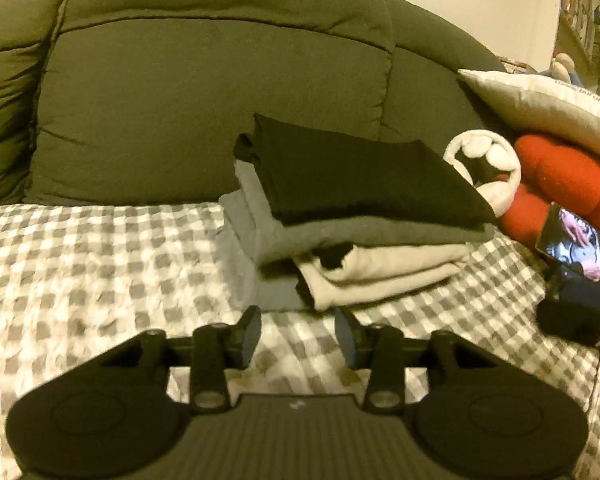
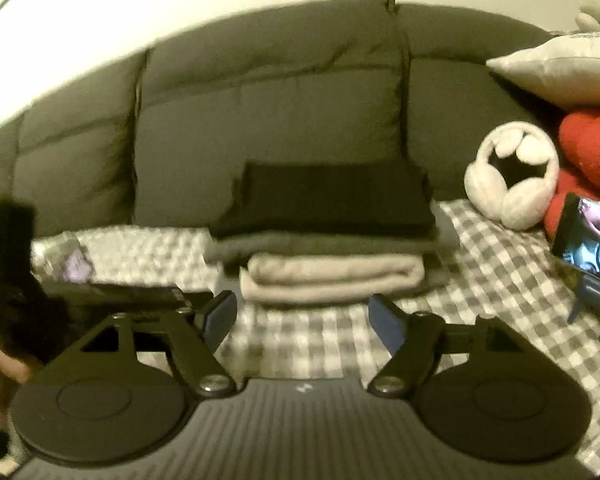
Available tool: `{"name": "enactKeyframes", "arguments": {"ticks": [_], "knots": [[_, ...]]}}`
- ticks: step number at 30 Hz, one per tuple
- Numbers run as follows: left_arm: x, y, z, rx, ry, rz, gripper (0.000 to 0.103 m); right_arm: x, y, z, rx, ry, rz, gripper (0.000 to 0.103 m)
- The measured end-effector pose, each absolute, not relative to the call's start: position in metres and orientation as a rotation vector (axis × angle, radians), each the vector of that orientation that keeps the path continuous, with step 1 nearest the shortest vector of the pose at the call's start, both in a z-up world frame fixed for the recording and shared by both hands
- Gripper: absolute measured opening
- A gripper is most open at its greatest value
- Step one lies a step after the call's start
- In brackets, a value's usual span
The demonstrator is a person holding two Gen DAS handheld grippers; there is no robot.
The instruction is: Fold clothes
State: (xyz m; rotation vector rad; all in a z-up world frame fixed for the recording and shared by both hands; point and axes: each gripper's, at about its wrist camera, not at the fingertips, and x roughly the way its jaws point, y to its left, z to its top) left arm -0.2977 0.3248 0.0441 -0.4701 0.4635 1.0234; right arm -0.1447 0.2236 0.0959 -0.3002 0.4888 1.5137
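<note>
A stack of folded clothes [image 1: 340, 236] lies on the checked blanket against the couch back. A black garment [image 1: 360, 176] is on top, a grey one [image 1: 340, 236] under it, and a beige one [image 1: 384, 272] at the bottom. The right wrist view shows the same stack [image 2: 328, 240] head-on, with the black garment [image 2: 328, 200] on top. My left gripper [image 1: 298, 332] hovers open just in front of the stack with nothing between its fingers. My right gripper [image 2: 302, 320] is also open and empty, a little short of the beige layer [image 2: 332, 276].
A grey-and-white checked blanket [image 1: 100, 264] covers the seat. Dark couch cushions [image 1: 212, 92] rise behind. At the right sit white earmuffs [image 2: 512, 176], a red plush [image 1: 560, 184], a pale pillow [image 1: 548, 104] and a lit phone on a stand [image 2: 592, 240]. The other gripper and a hand [image 2: 4, 360] show left.
</note>
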Motion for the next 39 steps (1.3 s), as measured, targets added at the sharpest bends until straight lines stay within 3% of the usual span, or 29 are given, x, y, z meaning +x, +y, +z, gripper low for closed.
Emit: {"name": "enactKeyframes", "arguments": {"ticks": [4,9,11,12,25,39], "knots": [[-0.29,0.319,0.04,-0.463,0.481,1.053,0.05,-0.142,0.225,0.085,-0.303,0.492,1.478,0.089],[-0.283,0.314,0.036,-0.451,0.485,1.092,0.069,-0.136,0.231,0.066,-0.338,0.525,1.431,0.097],[-0.282,0.315,0.031,-0.443,0.489,1.114,0.087,-0.135,0.233,0.061,-0.342,0.54,1.428,0.1],[-0.282,0.316,0.029,-0.439,0.492,1.126,0.09,-0.135,0.234,0.059,-0.344,0.54,1.429,0.102],[-0.277,0.326,-0.007,-0.369,0.511,1.263,0.102,-0.124,0.262,0.035,-0.337,0.553,1.435,0.103],[-0.27,0.337,-0.026,-0.389,0.565,1.251,0.103,-0.122,0.287,-0.005,-0.418,0.609,1.371,0.103]]}}
